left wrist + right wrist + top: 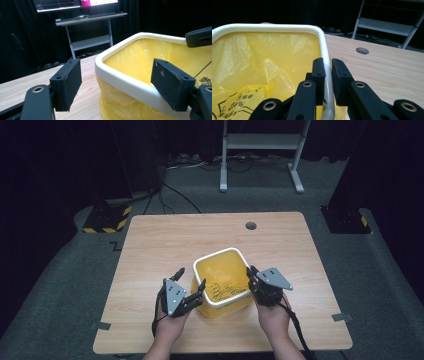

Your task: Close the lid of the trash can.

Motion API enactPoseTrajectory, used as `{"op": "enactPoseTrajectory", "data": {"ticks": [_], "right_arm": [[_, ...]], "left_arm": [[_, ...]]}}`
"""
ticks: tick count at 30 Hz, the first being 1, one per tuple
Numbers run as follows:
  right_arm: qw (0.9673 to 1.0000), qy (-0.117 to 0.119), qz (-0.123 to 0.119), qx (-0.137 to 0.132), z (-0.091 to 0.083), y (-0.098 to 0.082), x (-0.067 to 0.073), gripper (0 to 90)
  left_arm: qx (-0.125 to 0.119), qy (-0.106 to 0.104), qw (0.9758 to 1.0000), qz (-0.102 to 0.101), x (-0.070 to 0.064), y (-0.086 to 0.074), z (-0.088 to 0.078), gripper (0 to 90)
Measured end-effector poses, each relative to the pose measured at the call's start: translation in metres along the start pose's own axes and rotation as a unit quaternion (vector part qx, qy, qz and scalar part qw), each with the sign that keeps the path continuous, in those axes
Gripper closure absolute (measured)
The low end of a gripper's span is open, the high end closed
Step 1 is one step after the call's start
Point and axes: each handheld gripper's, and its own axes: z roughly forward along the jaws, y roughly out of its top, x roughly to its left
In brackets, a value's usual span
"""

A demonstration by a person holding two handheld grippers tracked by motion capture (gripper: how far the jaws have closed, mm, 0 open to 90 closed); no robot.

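Two grippers flank the bin (222,282): right gripper (327,72) pinches its rim, left gripper (117,82) gapes wide, holding nothing

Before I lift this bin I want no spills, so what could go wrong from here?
The right gripper pinches the bin's white rim on one side while the left gripper stands open astride the other, so lifting now may tip the bin. The jaws might also snag or tear the yellow liner.

A white-rimmed square bin (218,302) lined with a yellow printed bag (223,277) stands upright near the bench's (165,240) front middle.
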Motion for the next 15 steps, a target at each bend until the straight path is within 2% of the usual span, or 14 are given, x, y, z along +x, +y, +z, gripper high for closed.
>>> {"op": "enactPoseTrajectory", "data": {"ticks": [2, 4, 5, 8, 11, 14, 15], "right_arm": [[1.0000, 0.001, -0.002, 0.001, -0.0001, 0.0007, 0.0007, 80.7], [1.0000, 0.001, -0.004, 0.000, 0.0002, 0.0012, 0.0020, 80.8], [1.0000, -0.001, -0.006, 0.004, 0.0012, 0.0010, 0.0026, 81.1], [1.0000, 0.005, 0.002, 0.007, 0.0032, -0.0012, -0.0012, 81.3], [0.9999, 0.005, 0.003, 0.012, 0.0024, -0.0015, -0.0015, 81.4], [0.9997, 0.012, -0.002, 0.023, 0.0032, 0.0018, -0.0031, 79.2], [0.9996, 0.016, -0.003, 0.022, 0.0025, 0.0021, -0.0045, 73.5]], "left_arm": [[0.008, 0.006, 1.0000, 0.001, 0.0034, -0.0023, 0.0011, 26.5], [0.010, 0.009, 0.9998, -0.017, 0.0079, -0.0027, 0.0006, 26.5], [0.011, 0.010, 0.9997, -0.018, 0.0073, -0.0022, 0.0008, 26.6], [0.008, 0.000, 1.0000, -0.001, 0.0002, -0.0013, 0.0009, 27.0], [0.006, -0.007, 0.9999, -0.010, 0.0024, -0.0024, 0.0018, 26.8], [-0.001, 0.005, 1.0000, -0.003, 0.0021, -0.0032, -0.0036, 25.9], [-0.002, 0.008, 1.0000, 0.002, 0.0026, -0.0032, -0.0071, 23.5]]}}
